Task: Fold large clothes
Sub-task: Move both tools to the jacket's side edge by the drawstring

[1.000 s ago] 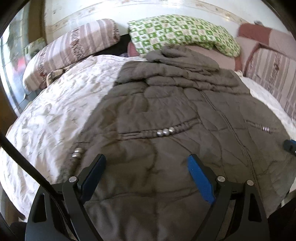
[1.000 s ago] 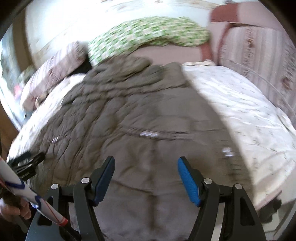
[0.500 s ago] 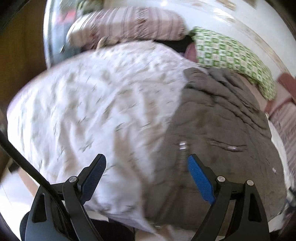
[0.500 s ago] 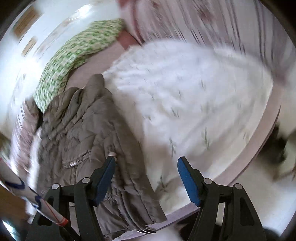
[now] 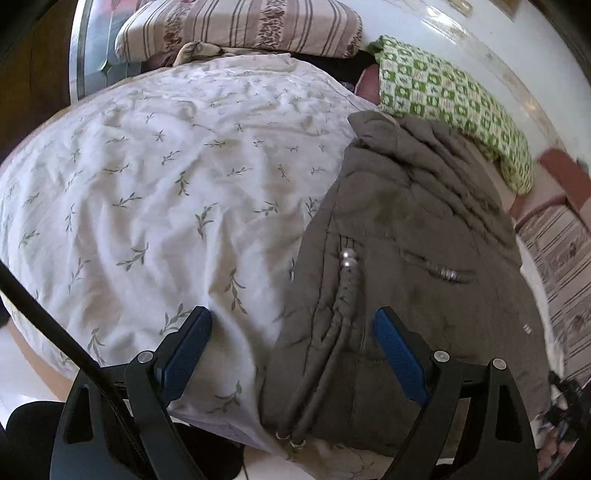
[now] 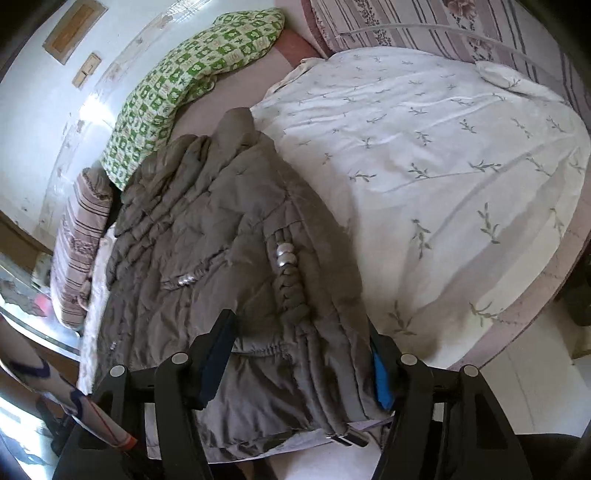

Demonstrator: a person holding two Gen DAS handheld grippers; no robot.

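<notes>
A grey-brown quilted jacket [image 5: 406,236] lies flat on a white leaf-print bedsheet [image 5: 155,192], its hem at the near bed edge and its hood toward the pillows. My left gripper [image 5: 291,343] is open, its jaws straddling the jacket's left hem corner and the sheet beside it. In the right wrist view the jacket [image 6: 207,236] fills the lower left. My right gripper [image 6: 301,354] is open, with the jacket's right hem corner bunched between its fingers; the right pad [image 6: 380,376] is partly hidden by cloth.
A green checked pillow [image 5: 450,96] and striped pillows [image 5: 236,26] lie at the head of the bed. A striped cushion [image 6: 424,22] runs along the far side. The sheet [image 6: 443,147] spreads right of the jacket. The floor [image 6: 517,387] lies below the bed edge.
Both grippers swung outward from the jacket's middle to its two hem corners and came down close to the bed edge. The right gripper now has the hem between its fingers.
</notes>
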